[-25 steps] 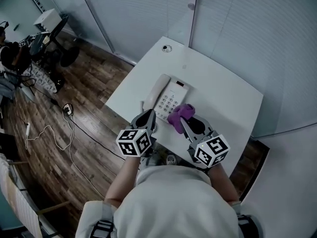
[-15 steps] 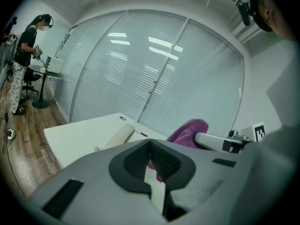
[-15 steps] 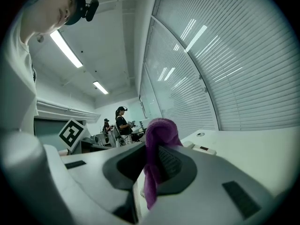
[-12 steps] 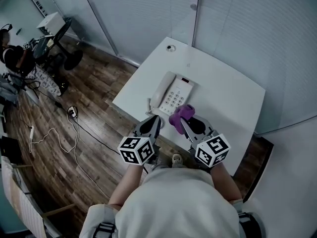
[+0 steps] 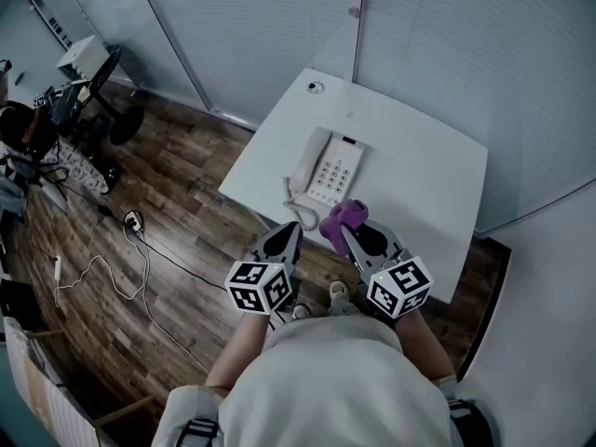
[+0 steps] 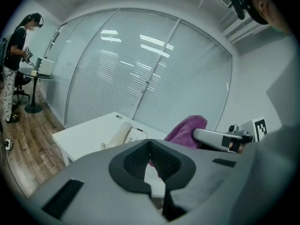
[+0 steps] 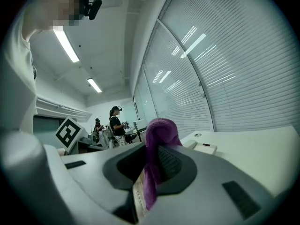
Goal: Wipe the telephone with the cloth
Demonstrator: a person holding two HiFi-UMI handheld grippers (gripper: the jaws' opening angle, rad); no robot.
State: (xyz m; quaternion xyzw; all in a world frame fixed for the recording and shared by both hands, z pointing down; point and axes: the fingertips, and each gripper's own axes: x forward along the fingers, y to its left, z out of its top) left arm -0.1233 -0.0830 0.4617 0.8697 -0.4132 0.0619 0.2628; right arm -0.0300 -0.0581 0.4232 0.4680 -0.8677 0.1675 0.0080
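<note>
The right tool is clamping the cloth; the left tool is hanging closed, empty; the wiping is probably beginning once the cloth reaches the telephone.

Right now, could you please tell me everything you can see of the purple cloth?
The purple cloth looks soft and is bunched into a fold. The right hand-held gripper is shut on it, so a rounded hump stands above the jaws and a tail hangs below. It is held just short of the telephone, apart from it.
</note>
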